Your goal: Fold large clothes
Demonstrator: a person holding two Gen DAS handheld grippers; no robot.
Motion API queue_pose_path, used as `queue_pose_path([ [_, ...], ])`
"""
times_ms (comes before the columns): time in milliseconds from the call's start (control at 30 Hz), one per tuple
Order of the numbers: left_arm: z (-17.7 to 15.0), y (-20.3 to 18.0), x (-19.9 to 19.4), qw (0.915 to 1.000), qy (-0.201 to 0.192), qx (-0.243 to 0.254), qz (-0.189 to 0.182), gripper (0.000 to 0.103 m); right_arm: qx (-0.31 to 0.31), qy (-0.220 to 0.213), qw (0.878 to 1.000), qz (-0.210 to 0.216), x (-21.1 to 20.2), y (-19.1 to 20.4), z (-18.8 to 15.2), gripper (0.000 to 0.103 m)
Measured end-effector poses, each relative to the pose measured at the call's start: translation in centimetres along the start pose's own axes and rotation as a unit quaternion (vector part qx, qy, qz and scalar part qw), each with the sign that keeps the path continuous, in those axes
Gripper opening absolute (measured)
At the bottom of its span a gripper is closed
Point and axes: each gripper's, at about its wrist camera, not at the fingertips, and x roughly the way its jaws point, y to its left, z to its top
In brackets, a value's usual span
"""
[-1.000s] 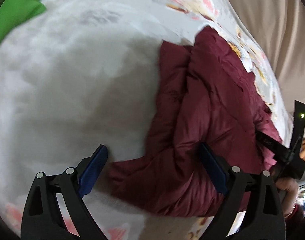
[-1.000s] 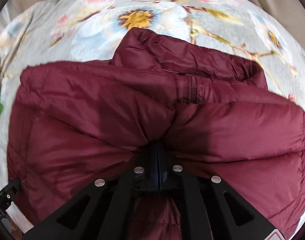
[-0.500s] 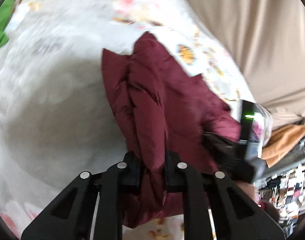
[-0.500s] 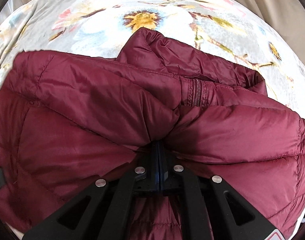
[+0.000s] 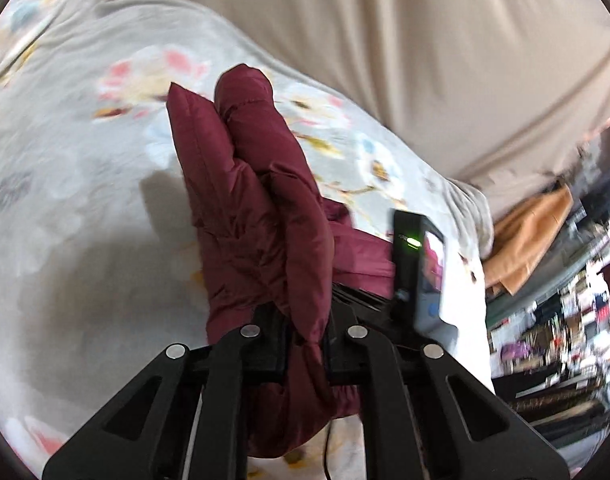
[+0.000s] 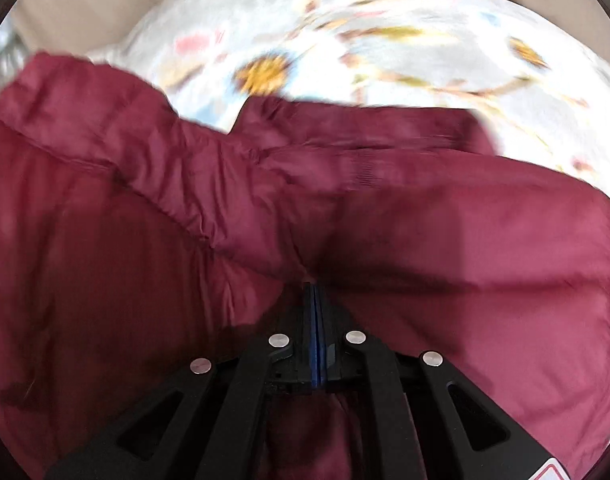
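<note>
A dark red puffer jacket (image 5: 261, 208) hangs bunched over the flowered grey bedsheet (image 5: 73, 208). My left gripper (image 5: 305, 340) is shut on a thick fold of the jacket and holds it lifted. In the right wrist view the same jacket (image 6: 425, 240) fills most of the frame, blurred by motion. My right gripper (image 6: 314, 320) is shut on another fold of it, fingers pressed together. The right gripper's body with a green light (image 5: 417, 264) shows just right of the left gripper.
A beige curtain (image 5: 385, 40) hangs behind the bed. An orange-brown cloth (image 5: 533, 232) and cluttered shelves (image 5: 565, 320) lie past the bed's right edge. The flowered sheet (image 6: 385, 52) stretches beyond the jacket in the right wrist view.
My left gripper closed on the jacket's edge, then lifted and swung it right, so curtain and shelves came into view. My right gripper stayed shut on the jacket and moved with it.
</note>
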Motion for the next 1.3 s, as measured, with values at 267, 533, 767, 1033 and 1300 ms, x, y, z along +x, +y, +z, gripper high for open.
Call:
queue_pose_path([
  [267, -0.3, -6.1, 2.4, 0.9977, 0.024, 0.057, -0.027, 0.009, 0.151, -0.042, 0.987, -0.039, -5.2, -14.6, -2.3, 0.006],
  [533, -1.7, -10.8, 3.4, 0.9924, 0.041, 0.110, -0.036, 0.009, 0.034, -0.005, 0.999, 0.021, 1.8, -9.4, -0.7, 0.006],
  [767, -2.7, -12.8, 7.4, 0.9896, 0.061, 0.126, -0.033, 0.009, 0.074, -0.014, 0.992, 0.101, 0.6, -11.4, -1.1, 0.003],
  [1033, -5.1, -15.8, 13.2, 0.9802, 0.118, 0.158, -0.014, 0.009, 0.200, -0.066, 0.977, 0.043, -9.3, -24.1, -8.3, 0.004],
  [1300, -9.1, -19.0, 20.3, 0.9646, 0.171, 0.198, 0.031, 0.009, 0.216, -0.027, 0.972, 0.092, -6.3, -24.0, -11.5, 0.006],
])
